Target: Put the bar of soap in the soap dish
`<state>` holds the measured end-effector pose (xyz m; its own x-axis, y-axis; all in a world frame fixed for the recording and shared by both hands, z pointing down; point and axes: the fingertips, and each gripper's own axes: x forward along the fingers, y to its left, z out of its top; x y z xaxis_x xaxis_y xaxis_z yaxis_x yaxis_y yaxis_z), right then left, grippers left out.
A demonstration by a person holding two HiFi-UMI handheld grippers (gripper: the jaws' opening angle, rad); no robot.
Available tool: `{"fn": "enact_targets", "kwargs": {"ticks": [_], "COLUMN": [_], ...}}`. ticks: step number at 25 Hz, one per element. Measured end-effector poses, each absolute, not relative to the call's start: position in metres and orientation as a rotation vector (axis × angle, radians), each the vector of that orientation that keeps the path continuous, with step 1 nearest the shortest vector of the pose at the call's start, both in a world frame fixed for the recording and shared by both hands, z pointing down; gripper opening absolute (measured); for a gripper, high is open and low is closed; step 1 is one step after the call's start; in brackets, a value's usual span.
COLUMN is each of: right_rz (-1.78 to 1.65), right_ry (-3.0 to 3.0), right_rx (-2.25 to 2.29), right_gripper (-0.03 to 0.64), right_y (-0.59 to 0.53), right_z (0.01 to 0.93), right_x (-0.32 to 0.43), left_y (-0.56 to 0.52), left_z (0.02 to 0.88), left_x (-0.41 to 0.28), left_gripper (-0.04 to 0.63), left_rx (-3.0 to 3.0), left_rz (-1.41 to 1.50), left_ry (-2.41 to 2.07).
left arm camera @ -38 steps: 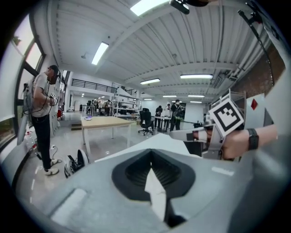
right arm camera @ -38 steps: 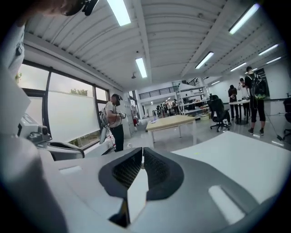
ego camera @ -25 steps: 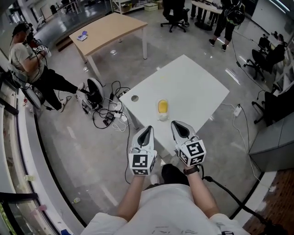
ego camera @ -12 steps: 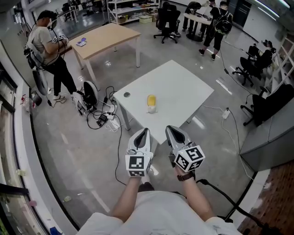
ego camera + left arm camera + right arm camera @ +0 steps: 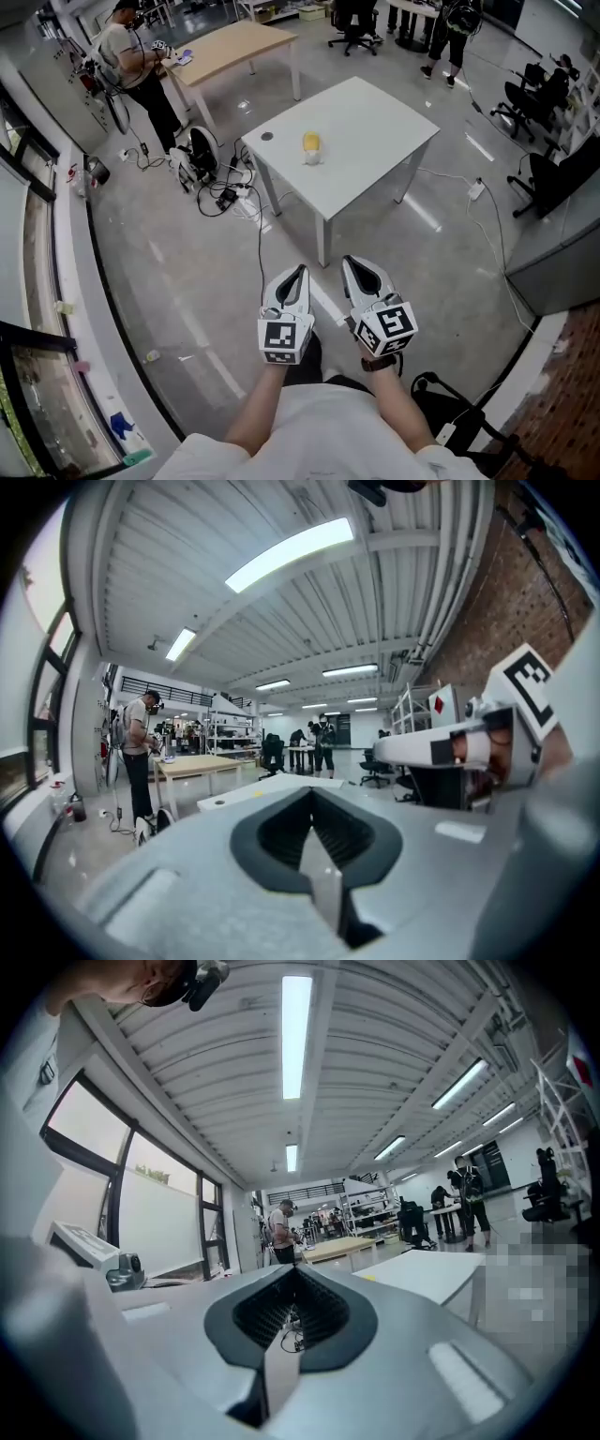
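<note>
A: You stand on a glossy grey floor (image 5: 187, 291) in a big open workroom. The white bench (image 5: 375, 131) is well ahead of you, set cornerwise, with one corner and its leg turned toward you.

B: Beyond it you have a wooden table (image 5: 234, 45), and a person (image 5: 141, 66) stands at its left end. Cables (image 5: 225, 195) lie tangled on the floor just left of the bench. Office chairs (image 5: 553, 178) stand off to your right.

A: On the bench top you see a small round hole (image 5: 267, 137) near the left corner. The soap (image 5: 310, 141) is just to the right of it.

B: The soap is the yellow bar, lying flat on the left part of the top. A small pale thing (image 5: 312, 157) sits right against its near end. From where you stand you cannot tell whether that is the dish.

A: The bar looks a little longer along the line running away from you, so one end faces you and the other the far side of the bench. It is too small to tell one end from the other.

B: Your left gripper (image 5: 301, 270) and right gripper (image 5: 348, 262) are side by side over the floor. Both point toward the bench and are well apart from it. Both pairs of jaws are pressed together, with nothing between them.
</note>
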<state>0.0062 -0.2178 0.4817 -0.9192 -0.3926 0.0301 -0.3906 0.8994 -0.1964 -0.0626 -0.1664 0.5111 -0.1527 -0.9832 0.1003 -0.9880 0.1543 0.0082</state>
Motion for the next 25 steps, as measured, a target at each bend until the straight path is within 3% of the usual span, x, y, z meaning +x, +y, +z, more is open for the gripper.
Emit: {"fn": "enact_targets", "kwargs": {"ticks": [5, 10, 13, 25], "right_rz": [-0.337, -0.191, -0.183, -0.128], "right_ry": [3.02, 2.986, 2.978, 2.991], "right_rx": [-0.699, -0.758, -0.792, -0.719], "right_gripper": [0.011, 0.011, 0.011, 0.011], "right_y": [-0.181, -0.162, -0.153, -0.11], "right_z": [0.475, 0.443, 0.439, 0.424], "right_x": [0.035, 0.053, 0.056, -0.012], "left_y": [-0.125, -0.114, -0.111, -0.067], "left_z": [0.488, 0.431, 0.429, 0.434], "left_x": [-0.048, -0.036, -0.031, -0.087], "left_gripper": [-0.002, -0.002, -0.002, -0.002], "left_rx": [2.015, 2.081, 2.165, 2.132], "left_rz": [0.091, -0.1, -0.023, -0.028], "left_ry": [-2.349, -2.341, -2.34, -2.351]}}
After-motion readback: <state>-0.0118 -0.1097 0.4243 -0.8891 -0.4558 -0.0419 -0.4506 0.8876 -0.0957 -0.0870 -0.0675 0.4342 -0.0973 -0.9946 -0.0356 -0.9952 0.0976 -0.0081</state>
